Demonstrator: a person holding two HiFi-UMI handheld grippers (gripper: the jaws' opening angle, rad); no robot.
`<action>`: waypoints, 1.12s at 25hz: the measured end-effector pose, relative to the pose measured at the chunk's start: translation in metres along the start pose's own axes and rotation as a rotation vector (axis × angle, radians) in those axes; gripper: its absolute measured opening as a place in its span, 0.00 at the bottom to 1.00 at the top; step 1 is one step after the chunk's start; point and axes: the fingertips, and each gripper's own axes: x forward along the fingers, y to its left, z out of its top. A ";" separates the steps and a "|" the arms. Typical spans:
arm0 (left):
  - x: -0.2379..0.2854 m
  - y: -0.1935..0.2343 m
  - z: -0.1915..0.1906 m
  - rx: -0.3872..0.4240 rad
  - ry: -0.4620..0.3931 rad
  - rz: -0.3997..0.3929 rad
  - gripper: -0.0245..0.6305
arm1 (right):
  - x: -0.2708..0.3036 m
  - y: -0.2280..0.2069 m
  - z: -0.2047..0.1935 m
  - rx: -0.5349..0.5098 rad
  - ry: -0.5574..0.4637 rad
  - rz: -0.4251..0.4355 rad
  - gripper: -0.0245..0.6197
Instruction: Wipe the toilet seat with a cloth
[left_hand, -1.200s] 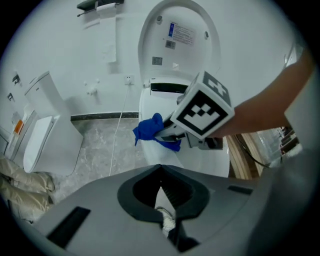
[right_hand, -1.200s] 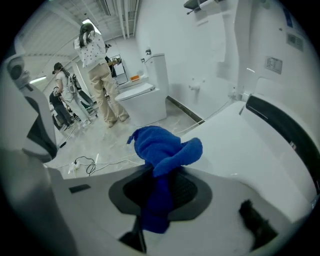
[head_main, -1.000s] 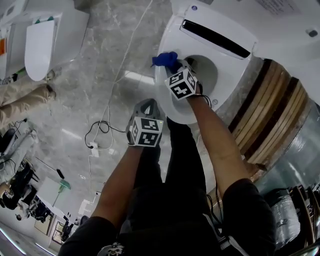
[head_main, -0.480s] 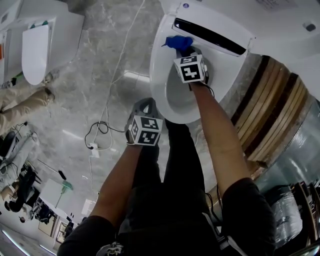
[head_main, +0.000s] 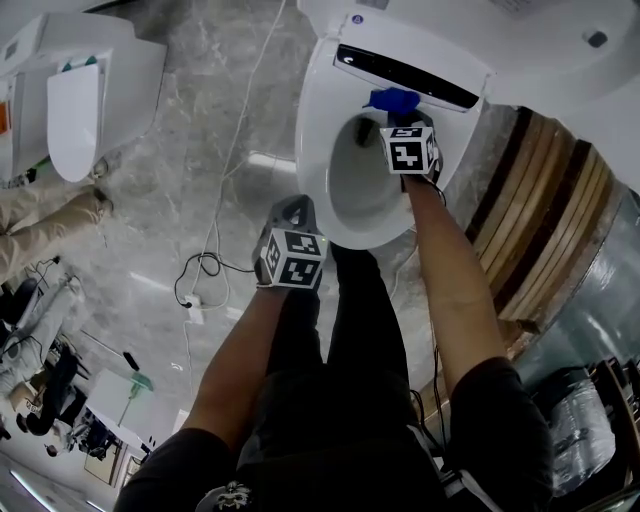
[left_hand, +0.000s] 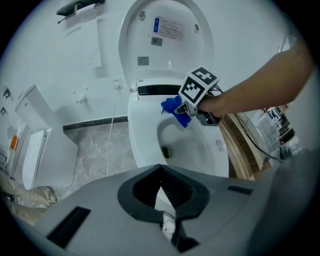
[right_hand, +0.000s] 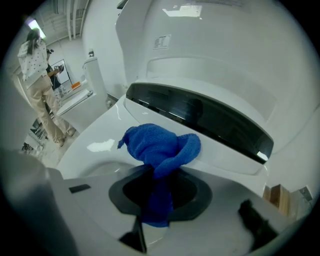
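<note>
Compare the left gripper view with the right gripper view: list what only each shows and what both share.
Left only: the bowl's drain, the white cable on the floor, the right claw seen from outside with its forearm, and the shut, empty left claw.
Right only: a person standing far off at the left.
Both: the cloth pinched in the right claw, the seat, the black strip behind it, and the raised lid.

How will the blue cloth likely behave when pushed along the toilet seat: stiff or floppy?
Probably floppy: the blue cloth bunches and folds beyond the right hand-held gripper. Likely light, since one pinch carries it. It may slide easily on the glossy toilet seat.
</note>
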 end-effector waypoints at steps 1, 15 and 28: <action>-0.002 -0.001 0.001 0.004 -0.002 -0.001 0.05 | -0.001 -0.004 -0.004 0.008 0.011 -0.003 0.16; -0.068 -0.005 0.058 -0.062 -0.184 -0.068 0.05 | -0.178 0.043 -0.007 0.073 -0.208 0.017 0.16; -0.204 -0.031 0.109 -0.066 -0.468 -0.192 0.05 | -0.388 0.094 -0.002 0.229 -0.434 -0.119 0.16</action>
